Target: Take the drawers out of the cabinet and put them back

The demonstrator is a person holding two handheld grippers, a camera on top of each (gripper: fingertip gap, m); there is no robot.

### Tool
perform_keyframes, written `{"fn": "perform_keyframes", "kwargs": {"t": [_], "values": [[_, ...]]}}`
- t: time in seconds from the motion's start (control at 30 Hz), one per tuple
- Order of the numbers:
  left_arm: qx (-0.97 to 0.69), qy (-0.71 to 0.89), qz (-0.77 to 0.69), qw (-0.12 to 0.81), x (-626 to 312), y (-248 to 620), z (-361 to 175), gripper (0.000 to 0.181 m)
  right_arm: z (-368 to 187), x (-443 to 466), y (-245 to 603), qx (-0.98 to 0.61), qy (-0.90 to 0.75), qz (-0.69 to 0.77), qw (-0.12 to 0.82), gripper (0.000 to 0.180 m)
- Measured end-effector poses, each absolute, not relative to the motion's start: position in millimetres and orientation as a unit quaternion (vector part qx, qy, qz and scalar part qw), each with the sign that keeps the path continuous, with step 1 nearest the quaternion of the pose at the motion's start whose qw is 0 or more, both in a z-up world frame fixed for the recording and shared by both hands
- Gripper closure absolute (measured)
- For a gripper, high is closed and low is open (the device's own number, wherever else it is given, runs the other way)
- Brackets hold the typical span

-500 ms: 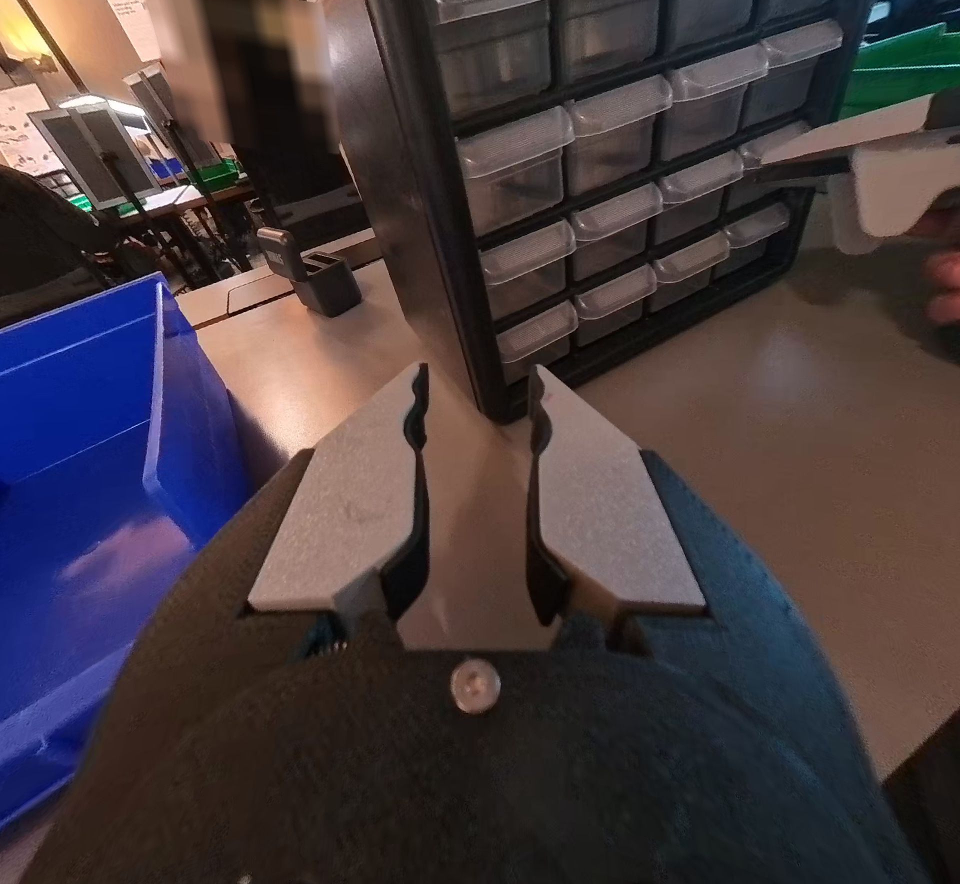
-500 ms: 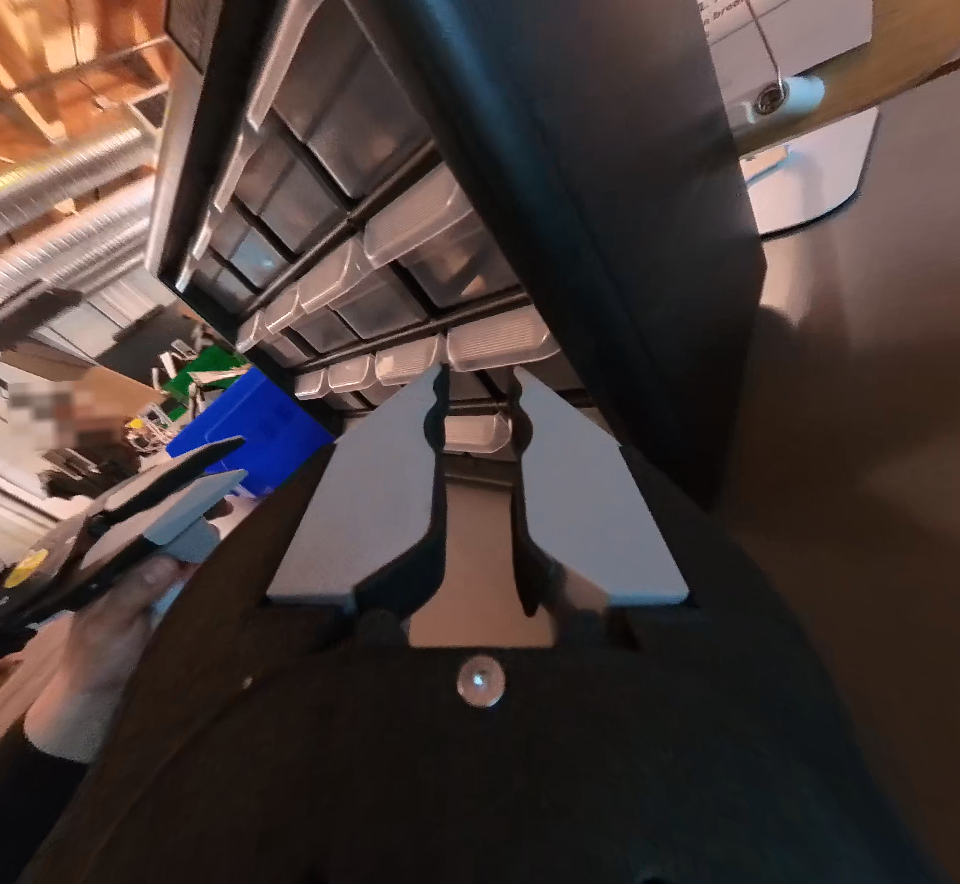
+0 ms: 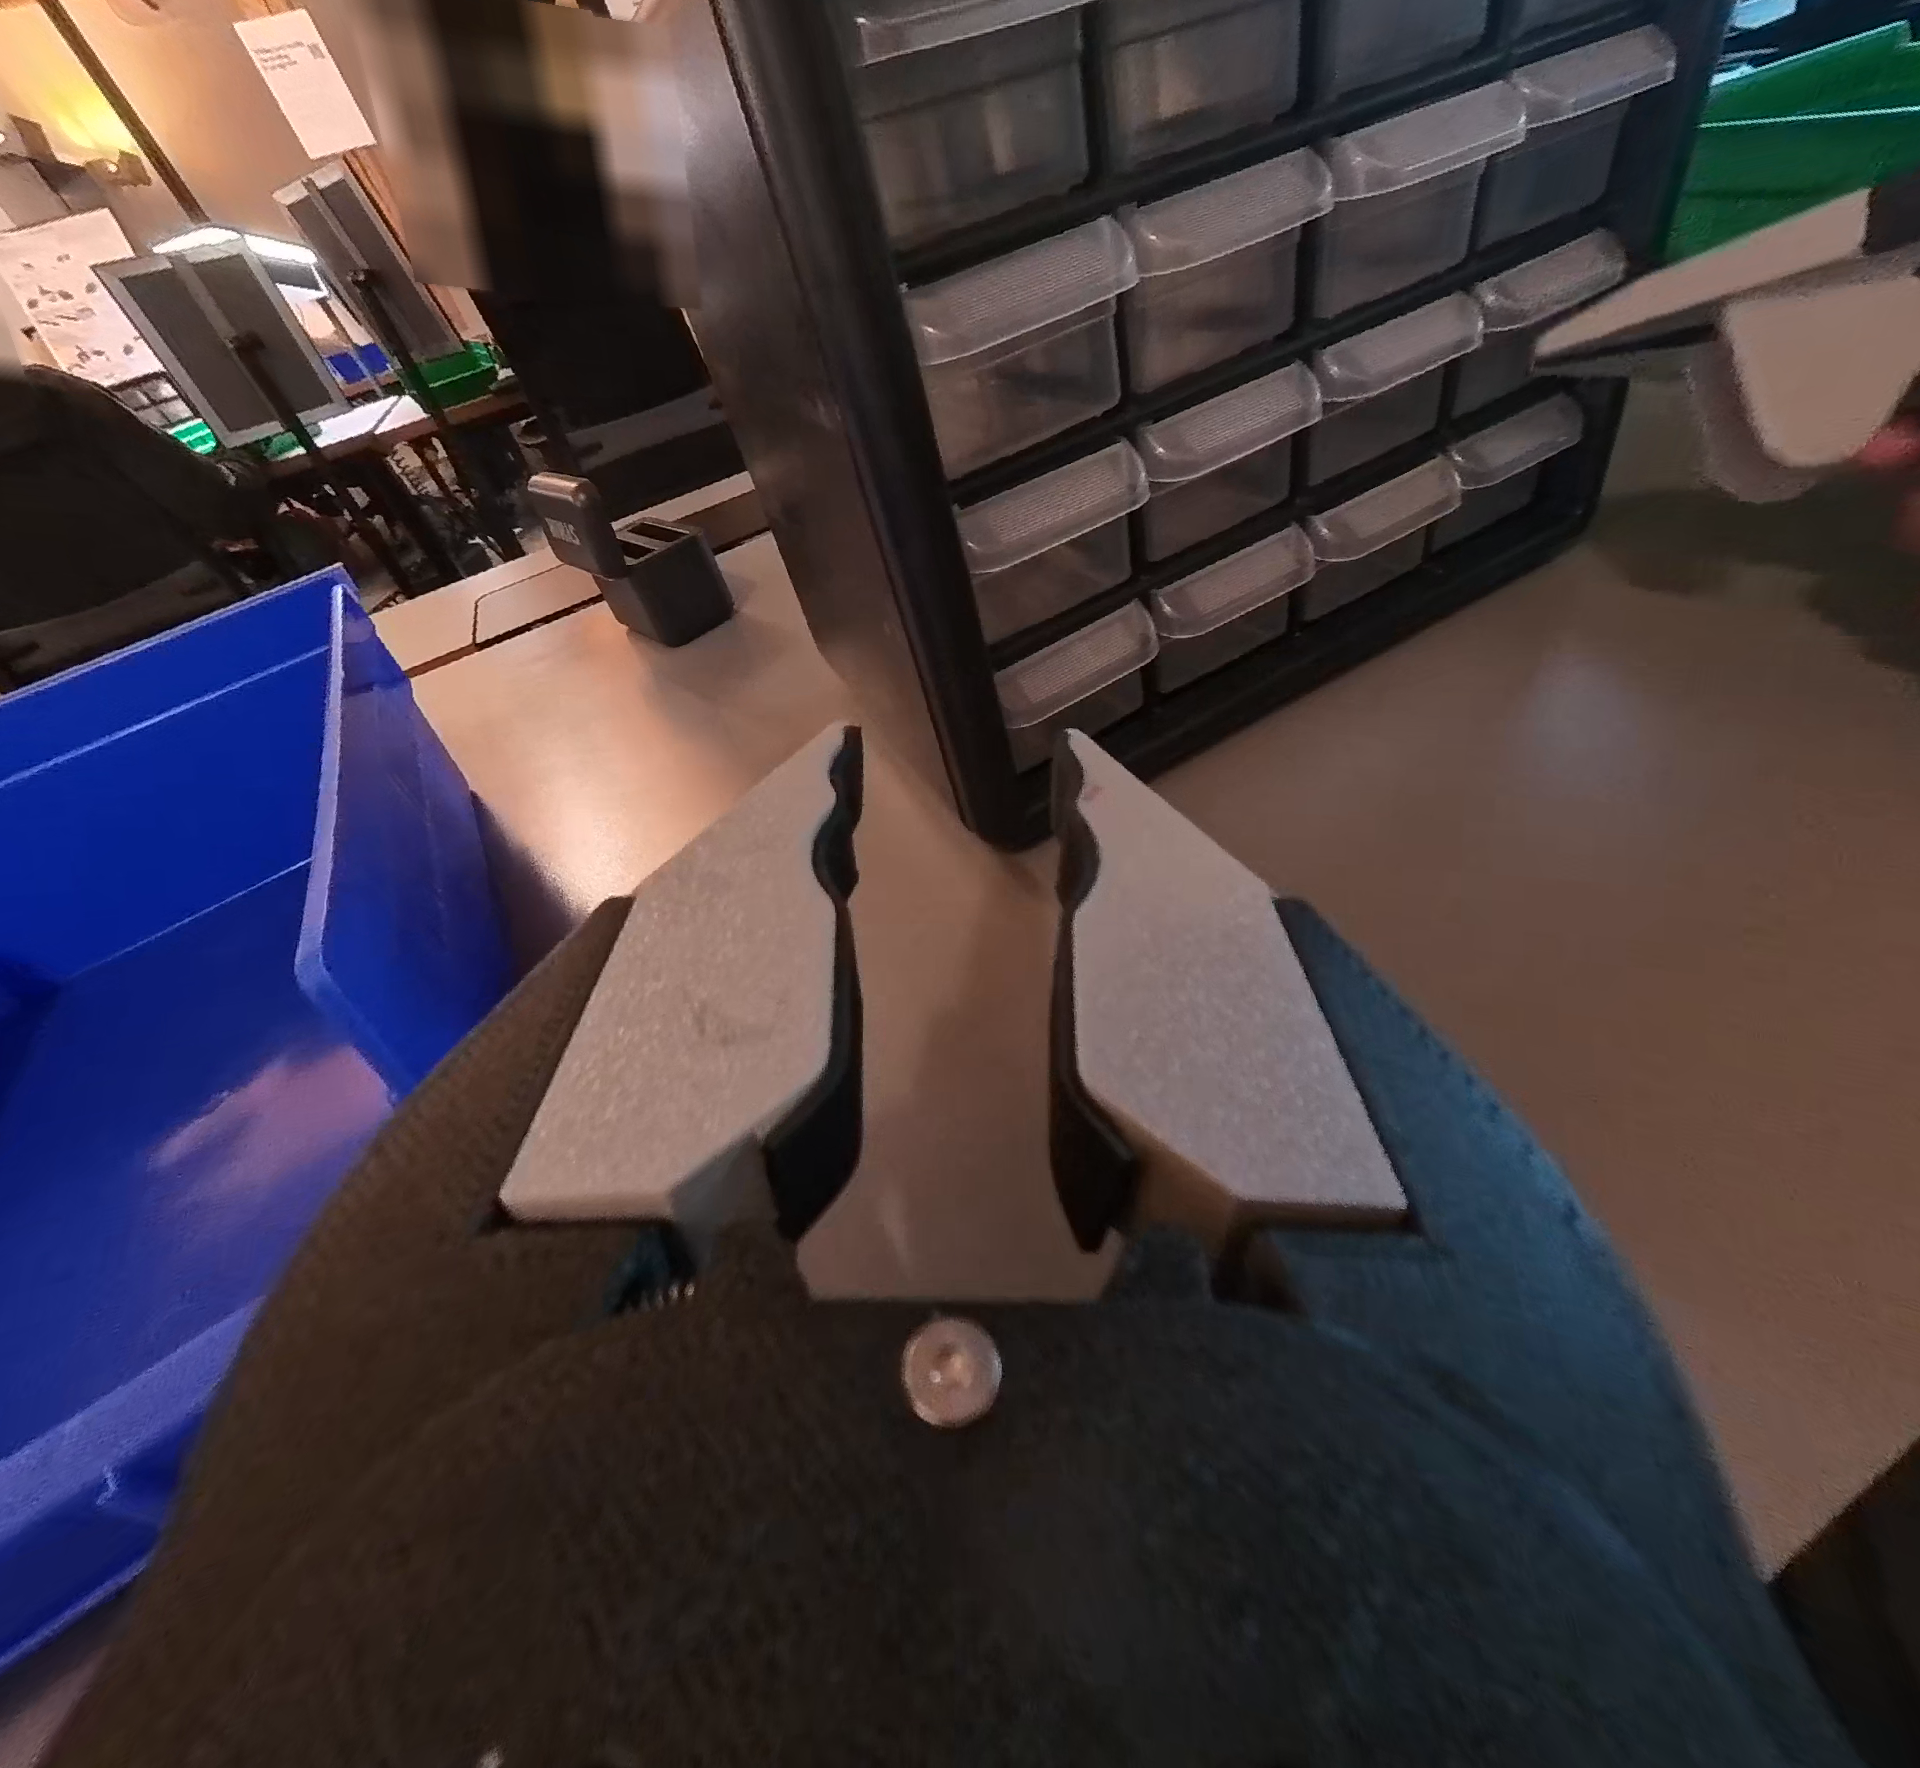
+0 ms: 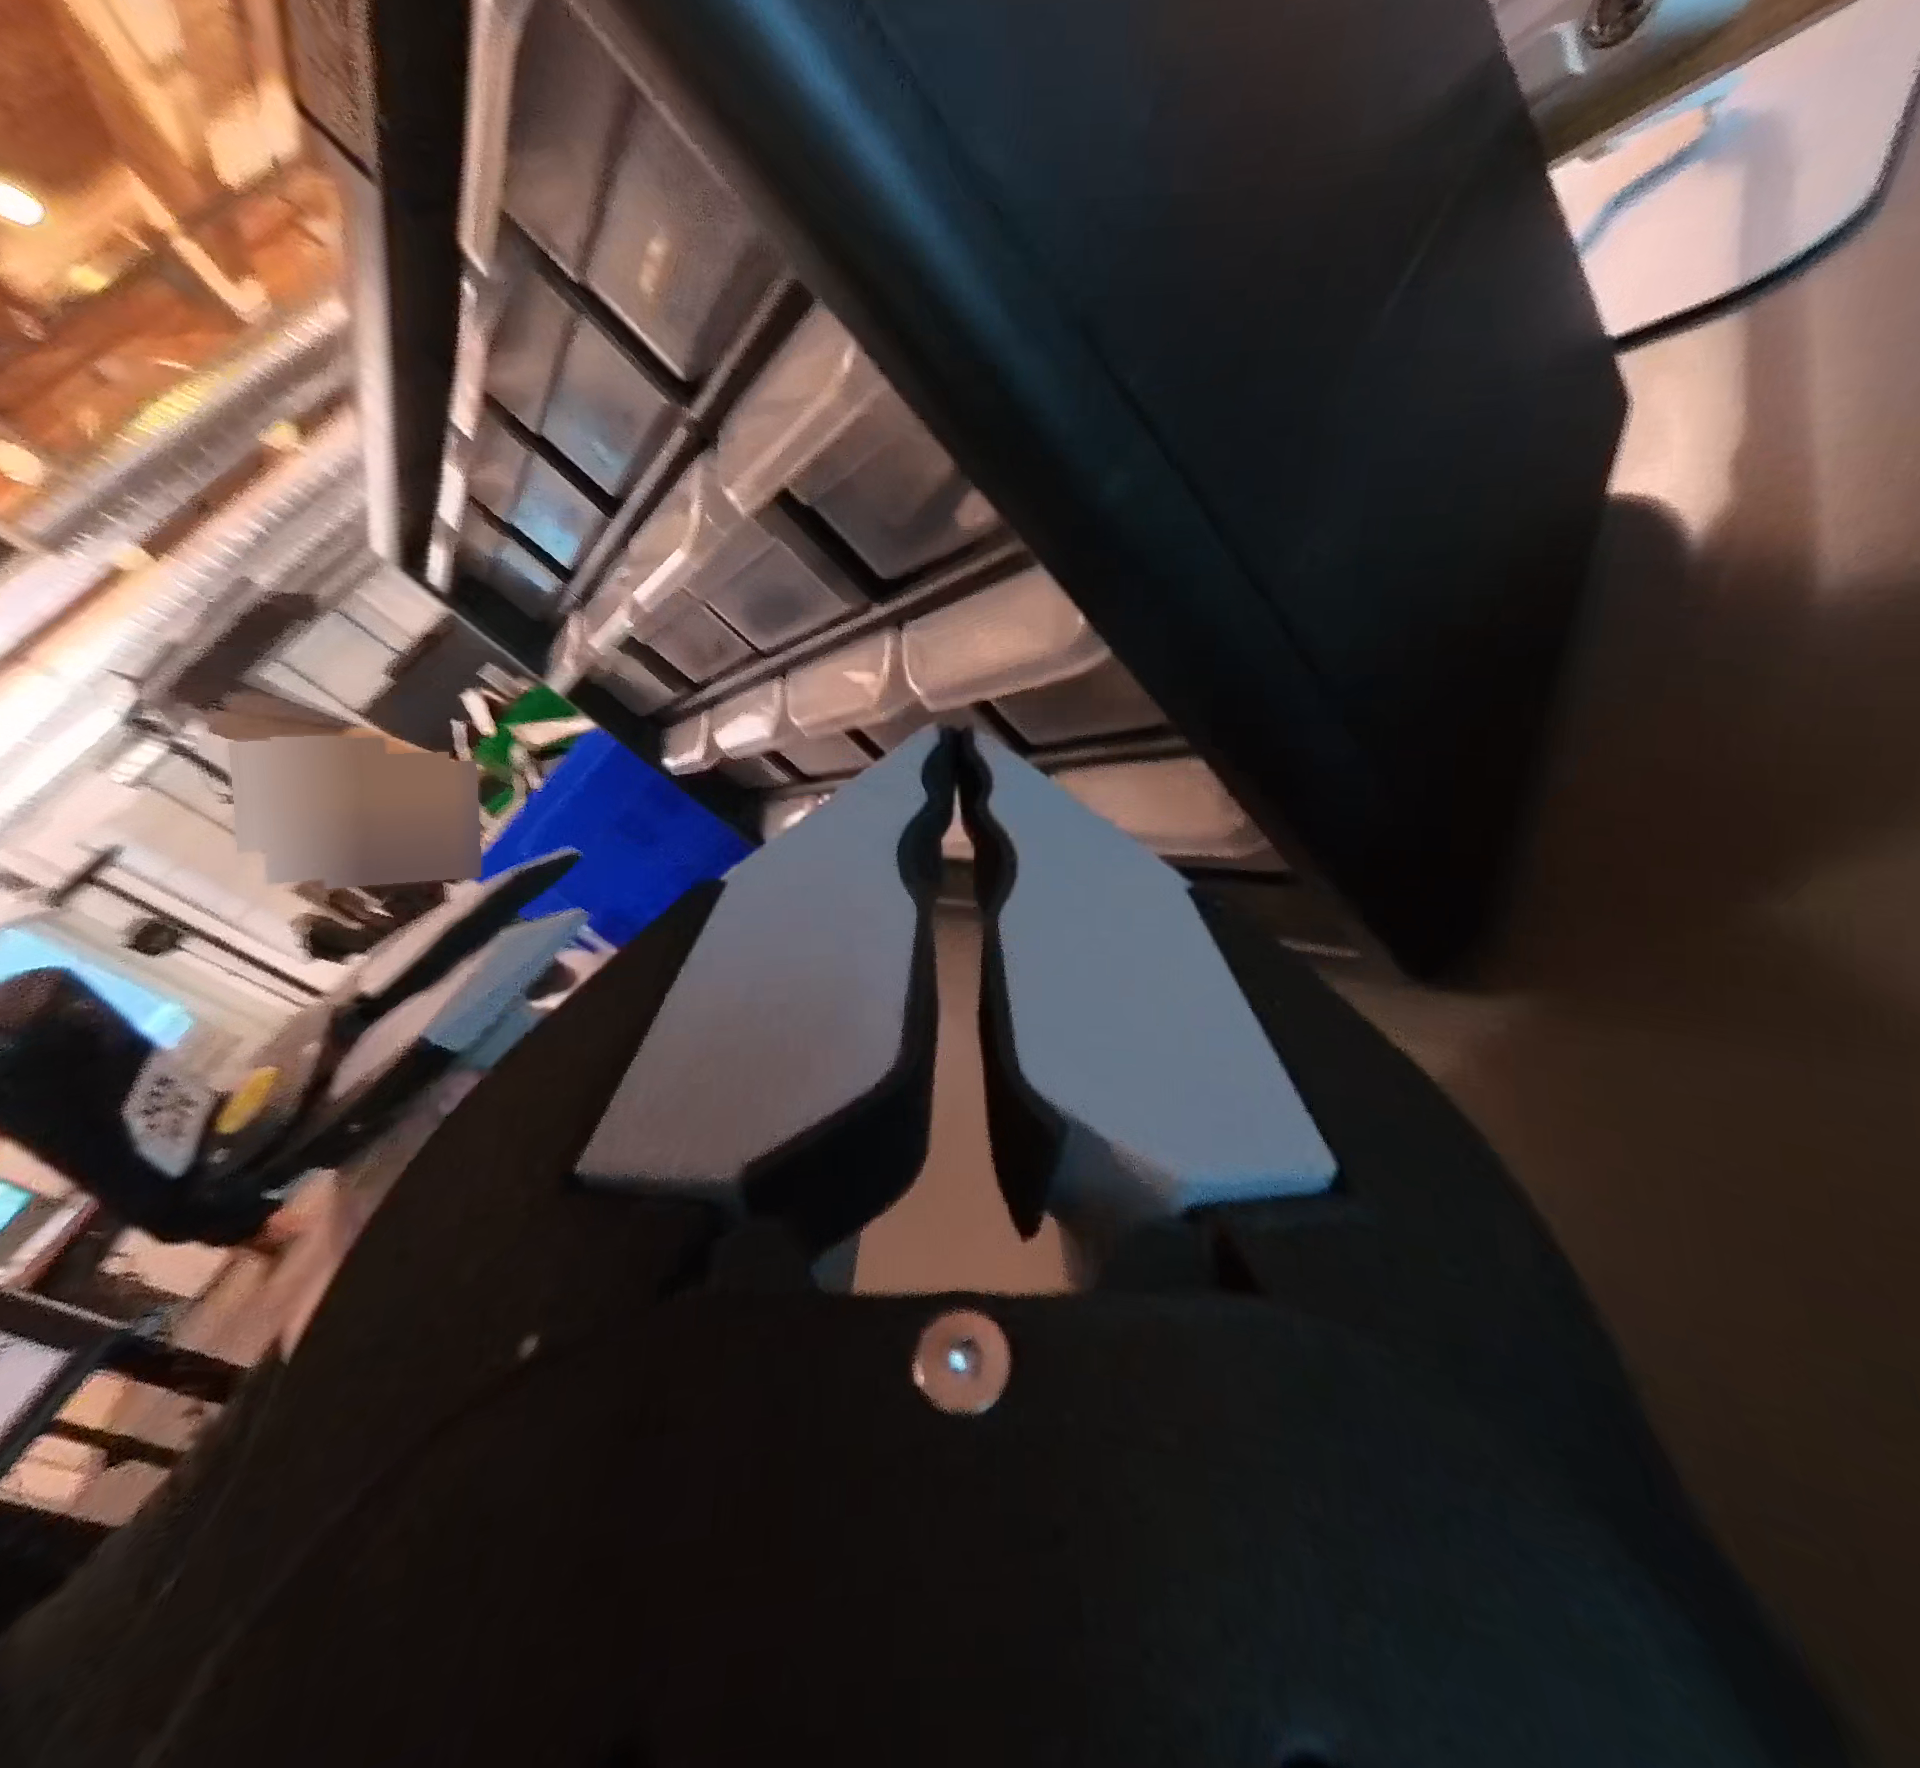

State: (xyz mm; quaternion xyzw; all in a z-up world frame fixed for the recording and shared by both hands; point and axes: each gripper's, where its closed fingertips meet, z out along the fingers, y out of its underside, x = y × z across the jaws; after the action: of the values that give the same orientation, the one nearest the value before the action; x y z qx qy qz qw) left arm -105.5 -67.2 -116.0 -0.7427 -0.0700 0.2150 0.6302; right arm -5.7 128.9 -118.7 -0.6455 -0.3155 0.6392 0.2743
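While the cabinet (image 3: 1195,316) stands upright, its drawers (image 3: 1013,342) face forward.

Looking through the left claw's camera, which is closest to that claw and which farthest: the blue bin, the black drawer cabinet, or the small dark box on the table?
1. Black drawer cabinet: its bottom corner sits just ahead of the left claw.
2. Blue bin: left, alongside.
3. Small dark box: farther back on the table.
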Motion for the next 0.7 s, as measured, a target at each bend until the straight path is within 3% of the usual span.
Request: {"fn": "perform_keyframes", "kwargs": {"t": [0.23,0.4,0.5,0.7], "values": [[-0.74,-0.07,0.218,0.633,-105,-68,-115,0.148,-110,0,126,-0.634,-0.281,0.669,0.265,0.18],[-0.739,-0.07,0.219,0.633,-105,-68,-115,0.149,-111,-2,131,-0.643,-0.218,0.693,0.241,0.154],[-0.739,-0.07,0.22,0.633,-105,-68,-115,0.149,-100,-3,134,-0.617,-0.183,0.729,0.234,0.153],[-0.74,-0.069,0.223,0.631,-105,-68,-115,0.149,-108,-4,140,-0.604,-0.175,0.751,0.201,0.178]]}}
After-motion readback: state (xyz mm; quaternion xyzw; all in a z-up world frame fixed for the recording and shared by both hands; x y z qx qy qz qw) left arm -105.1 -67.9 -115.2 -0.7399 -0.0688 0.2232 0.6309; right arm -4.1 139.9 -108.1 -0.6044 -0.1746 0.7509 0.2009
